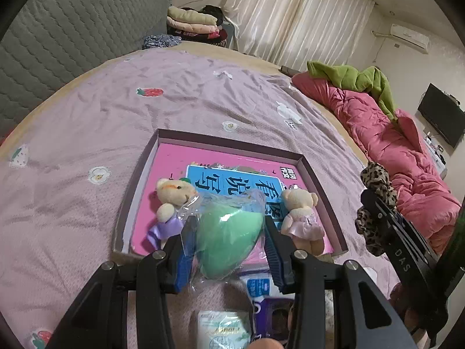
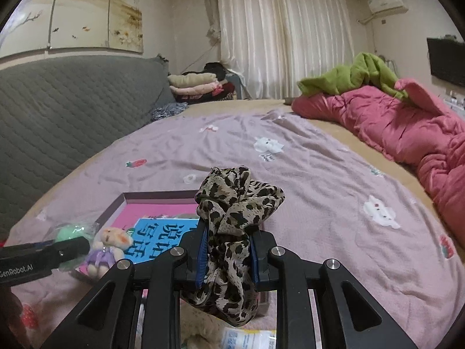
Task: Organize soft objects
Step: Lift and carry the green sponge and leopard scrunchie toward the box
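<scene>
Two bears [image 1: 299,215] already lay in the tray [image 1: 139,186]; the left gripper [image 1: 226,232] pinched a sponge [image 1: 226,241], the right [image 2: 226,250] a scrunchie [image 2: 232,215], both still outside it.

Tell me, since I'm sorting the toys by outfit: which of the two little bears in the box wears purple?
The bear in the purple outfit at the box's left side; the other bear, on the right, wears a pink dress.

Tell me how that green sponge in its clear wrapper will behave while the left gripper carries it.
The green sponge looks soft and probably light, and the left gripper is closed on its sides. Its loose, glossy wrapper could let it slip between the pads. The rounded, tapering shape suggests that it may roll or tip once set down in the tray.
</scene>
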The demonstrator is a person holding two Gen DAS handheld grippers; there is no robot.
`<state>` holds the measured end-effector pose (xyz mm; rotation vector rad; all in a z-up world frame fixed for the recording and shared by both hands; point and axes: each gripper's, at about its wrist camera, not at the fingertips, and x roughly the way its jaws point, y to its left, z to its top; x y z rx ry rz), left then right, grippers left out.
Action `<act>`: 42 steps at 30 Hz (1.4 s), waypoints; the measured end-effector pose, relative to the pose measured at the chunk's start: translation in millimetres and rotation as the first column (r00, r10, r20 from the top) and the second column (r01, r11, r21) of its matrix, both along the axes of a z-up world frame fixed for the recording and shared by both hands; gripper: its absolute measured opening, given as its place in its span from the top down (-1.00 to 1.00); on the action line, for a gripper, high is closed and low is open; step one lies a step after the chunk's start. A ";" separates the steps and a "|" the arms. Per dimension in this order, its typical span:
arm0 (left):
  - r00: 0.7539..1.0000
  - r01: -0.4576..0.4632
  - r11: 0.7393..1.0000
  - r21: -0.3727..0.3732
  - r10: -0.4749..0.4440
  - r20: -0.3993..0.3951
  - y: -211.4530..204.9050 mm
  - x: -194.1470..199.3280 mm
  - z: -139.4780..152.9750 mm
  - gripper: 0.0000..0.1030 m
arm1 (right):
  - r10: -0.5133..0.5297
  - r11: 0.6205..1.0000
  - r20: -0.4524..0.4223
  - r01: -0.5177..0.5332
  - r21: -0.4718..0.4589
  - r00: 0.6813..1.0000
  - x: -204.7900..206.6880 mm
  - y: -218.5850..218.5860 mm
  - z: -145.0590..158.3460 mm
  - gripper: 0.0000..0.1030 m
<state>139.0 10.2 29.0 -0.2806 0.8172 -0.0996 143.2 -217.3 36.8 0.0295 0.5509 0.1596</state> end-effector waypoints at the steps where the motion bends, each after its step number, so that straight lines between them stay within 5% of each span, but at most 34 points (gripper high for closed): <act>1: 1.000 -0.001 1.000 0.005 0.001 0.002 -1.2 2.5 0.1 0.14 | 0.008 1.000 0.000 -0.008 -0.009 1.000 3.6 1.7 0.2 0.54; 12: 1.000 -0.001 1.000 0.029 0.002 -0.019 -11.3 30.8 -6.1 0.14 | 0.088 0.996 -0.003 -0.088 -0.022 0.996 19.3 8.7 -10.5 0.54; 25: 0.999 -0.008 0.998 0.055 0.010 -0.045 -19.4 53.3 -20.1 0.14 | 0.065 0.998 -0.036 -0.065 0.000 0.997 29.4 -13.6 -30.1 0.54; 35: 0.995 0.006 0.998 0.066 0.001 -0.096 -24.6 66.8 -38.3 0.14 | 0.065 0.998 0.059 -0.064 -0.015 0.996 20.8 -16.9 -20.6 0.54; 42: 0.992 0.034 0.997 0.075 -0.024 -0.128 -29.6 71.4 -51.0 0.14 | 0.013 1.000 -0.006 -0.013 -0.003 1.000 32.6 -21.4 -34.8 0.53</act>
